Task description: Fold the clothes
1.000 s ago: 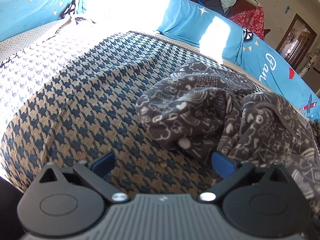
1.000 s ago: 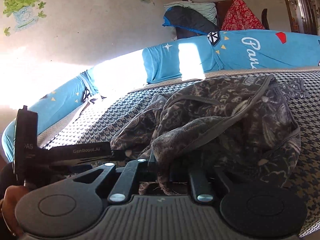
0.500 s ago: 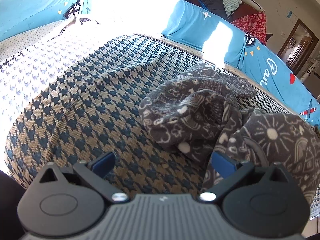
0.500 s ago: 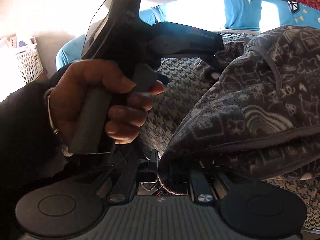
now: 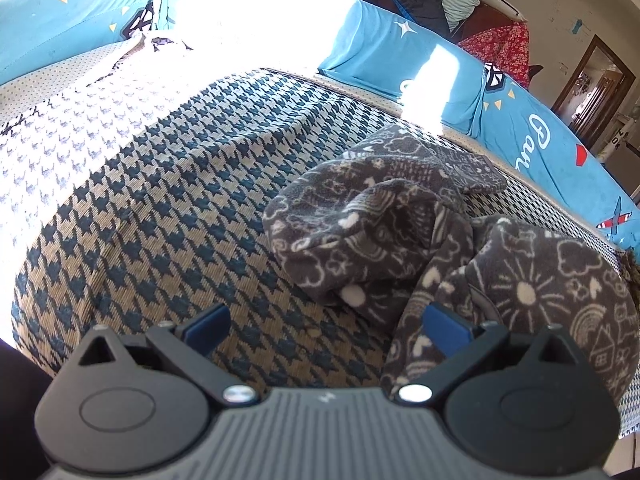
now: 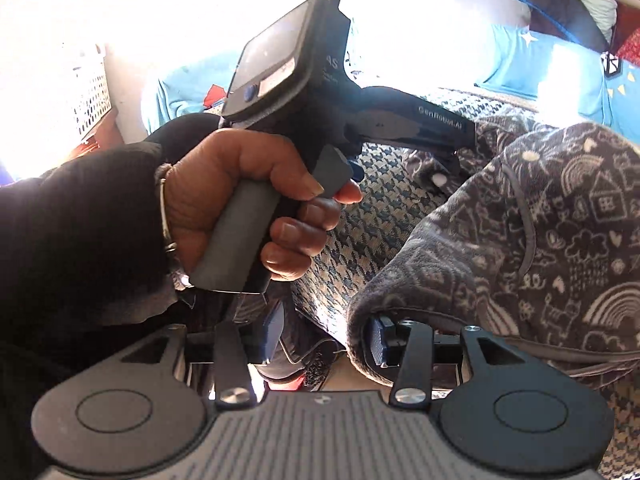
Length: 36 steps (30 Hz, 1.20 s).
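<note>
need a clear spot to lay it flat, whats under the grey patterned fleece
The grey fleece garment lies crumpled on the houndstooth cover, which shows bare beside it. Whatever sits beneath the folds themselves is hidden.

Strong sunlight is washing out the far part of the sofa [image 5: 132, 184] and the wall behind it, so nothing is readable there. The fleece garment [image 5: 384, 216] is running off the right edge in both views, and its folds are hiding its shape (sleeve or hem, hard to say). In the right wrist view a fold of it [image 6: 532, 240] is draping over one blue pad of the right gripper [image 6: 326, 340]. The person's hand [image 6: 248, 200] is covering the handle of the left gripper [image 5: 324, 326].
</note>
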Motion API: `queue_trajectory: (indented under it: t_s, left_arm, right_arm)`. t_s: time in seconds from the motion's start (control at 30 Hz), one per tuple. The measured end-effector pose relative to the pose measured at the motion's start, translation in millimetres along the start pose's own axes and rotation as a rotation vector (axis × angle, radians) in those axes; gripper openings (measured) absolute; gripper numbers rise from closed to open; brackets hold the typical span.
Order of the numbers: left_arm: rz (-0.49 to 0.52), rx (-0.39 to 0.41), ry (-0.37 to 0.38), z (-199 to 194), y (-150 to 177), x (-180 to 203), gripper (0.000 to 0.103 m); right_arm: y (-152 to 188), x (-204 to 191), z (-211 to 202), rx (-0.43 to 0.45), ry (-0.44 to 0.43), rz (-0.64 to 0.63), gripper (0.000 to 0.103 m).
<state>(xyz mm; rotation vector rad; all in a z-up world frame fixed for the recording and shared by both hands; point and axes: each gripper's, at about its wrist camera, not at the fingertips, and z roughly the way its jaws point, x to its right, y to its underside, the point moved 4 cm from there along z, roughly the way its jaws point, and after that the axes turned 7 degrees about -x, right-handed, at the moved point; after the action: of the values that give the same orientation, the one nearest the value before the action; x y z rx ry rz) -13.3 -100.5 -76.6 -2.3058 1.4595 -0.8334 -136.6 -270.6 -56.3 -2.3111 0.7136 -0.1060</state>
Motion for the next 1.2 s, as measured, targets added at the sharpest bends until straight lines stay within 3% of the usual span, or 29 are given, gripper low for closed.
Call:
queue_trajectory:
  t_s: [0.3, 0.43, 0.53, 0.67, 0.87, 0.93, 1.03, 1.2]
  left_arm:
    - [0.022, 0.011, 0.023, -2.9, -15.3, 14.8, 0.103]
    - [0.026, 0.008, 0.043, -1.5, -28.2, 23.0, 0.103]
    - [0.040, 0.008, 0.048, 1.7, -42.2, 29.7, 0.103]
    - [0.051, -0.011, 0.055, 13.5, -60.8, 39.3, 0.103]
    - [0.065, -0.057, 0.061, 42.4, -82.6, 54.6, 0.103]
    - [0.065, -0.080, 0.061, 54.3, -86.4, 58.7, 0.103]
    - [0.068, -0.120, 0.058, 72.9, -90.1, 65.1, 0.103]
    - [0.083, -0.154, 0.021, 95.4, -94.9, 71.1, 0.103]
  right_arm:
    - [-32.4, 32.9, -54.2, 0.196, 0.052, 0.064, 0.045]
    - [-47.2, 57.1, -58.2, 0.244, 0.191, 0.060, 0.045]
    - [-56.2, 80.8, -51.9, 0.240, 0.277, 0.058, 0.046]
    - [-58.1, 101.4, -38.5, 0.209, 0.300, 0.056, 0.058]
    - [-61.1, 132.4, -18.4, 0.161, 0.334, 0.054, 0.058]
    - [-62.1, 142.8, -11.7, 0.146, 0.345, 0.053, 0.050]
    - [-57.5, 149.5, -1.3, 0.102, 0.303, 0.063, 0.020]
    - [-41.1, 138.2, 18.0, -0.025, 0.214, 0.018, 0.018]
